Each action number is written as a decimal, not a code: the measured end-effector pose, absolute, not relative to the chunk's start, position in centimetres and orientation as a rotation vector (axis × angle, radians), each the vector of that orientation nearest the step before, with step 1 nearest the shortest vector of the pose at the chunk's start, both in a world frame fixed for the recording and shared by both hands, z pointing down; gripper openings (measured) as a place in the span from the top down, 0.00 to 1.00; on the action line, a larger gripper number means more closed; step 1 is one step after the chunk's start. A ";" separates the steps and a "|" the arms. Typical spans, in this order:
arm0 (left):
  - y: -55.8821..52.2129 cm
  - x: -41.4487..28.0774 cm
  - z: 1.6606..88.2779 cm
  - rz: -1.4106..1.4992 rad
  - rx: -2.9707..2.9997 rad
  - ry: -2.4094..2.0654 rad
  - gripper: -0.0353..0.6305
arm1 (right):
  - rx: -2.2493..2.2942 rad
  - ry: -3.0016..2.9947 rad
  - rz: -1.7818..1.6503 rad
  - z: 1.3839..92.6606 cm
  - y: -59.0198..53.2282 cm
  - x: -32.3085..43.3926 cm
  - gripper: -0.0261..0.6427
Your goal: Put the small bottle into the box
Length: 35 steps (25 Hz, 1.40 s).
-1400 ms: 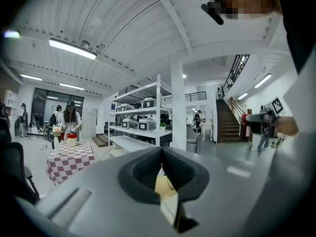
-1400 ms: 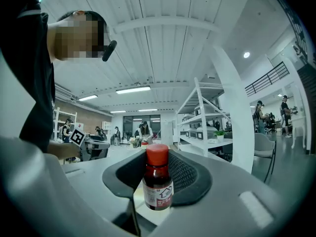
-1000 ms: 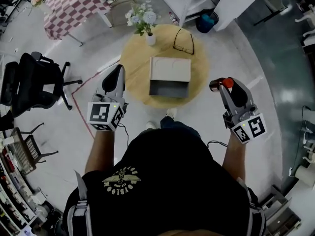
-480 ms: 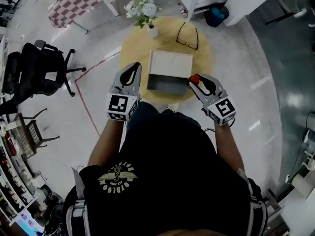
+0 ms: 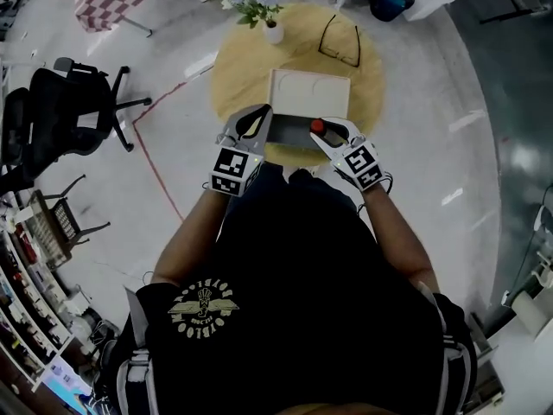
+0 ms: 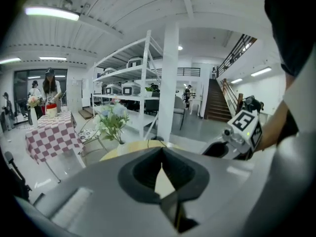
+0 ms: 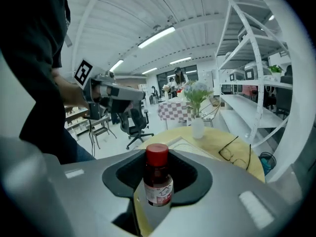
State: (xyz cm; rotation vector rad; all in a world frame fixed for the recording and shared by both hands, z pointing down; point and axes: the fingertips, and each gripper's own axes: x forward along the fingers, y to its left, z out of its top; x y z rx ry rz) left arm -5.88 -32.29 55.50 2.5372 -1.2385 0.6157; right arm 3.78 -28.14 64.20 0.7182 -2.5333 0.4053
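Currently grips the small bottle [image 7: 157, 181] upright in the right gripper [image 5: 328, 133], both jaws pressed against its sides below the red cap [image 5: 317, 126]. Carries dark reddish contents and a white label, its print too small to read.

From the head view, puts that cap over the dark open part of the box [image 5: 309, 93], toward its right end; cannot tell whether the bottle's base touches anything inside. Shows a pale panel of the box behind the dark opening, on the side away from the person.

Holds the left gripper [image 5: 257, 117] just beside the box's left end. Jaws meet at the tips with nothing between them, leaving only a thin wedge of pale surface visible below the meeting point.

Finds the box on a round wooden table [image 5: 232, 72], close to the edge nearest the person. Beyond the box, has a white vase of flowers [image 5: 273, 31] at the far left of the tabletop and a pair of eyeglasses [image 5: 340, 43] at the far right, both apart from the box.

Off the table to the left, takes in a black office chair [image 5: 65, 119], a table under a red-and-white checkered cloth [image 5: 117, 3] and a red line on the floor [image 5: 160, 180]. Past the table, from the left gripper view, takes in a white shelving rack [image 6: 143, 78] and a staircase [image 6: 216, 102].
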 end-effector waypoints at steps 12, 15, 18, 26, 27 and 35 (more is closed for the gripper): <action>-33.2 -8.2 57.8 0.677 2.521 -1.133 0.95 | 0.700 -2.390 0.487 71.6 -27.7 2.0 0.73; -33.5 -7.9 58.1 0.682 2.535 -1.094 0.95 | 0.690 -2.373 0.476 73.0 -27.5 1.9 0.72; -33.8 -7.6 58.3 0.693 2.539 -1.076 0.95 | 0.718 -2.392 0.471 73.2 -27.6 1.8 0.77; -33.7 -6.7 57.4 0.687 2.563 -1.094 0.95 | 0.735 -2.402 0.426 71.6 -27.8 2.4 0.77; -33.8 -6.6 56.8 0.676 2.569 -1.107 0.95 | 0.752 -2.420 0.424 70.5 -27.9 2.7 0.77; -35.7 -8.7 45.3 0.410 2.614 -1.417 0.95 | 1.179 -2.685 0.207 50.1 -30.6 11.2 0.91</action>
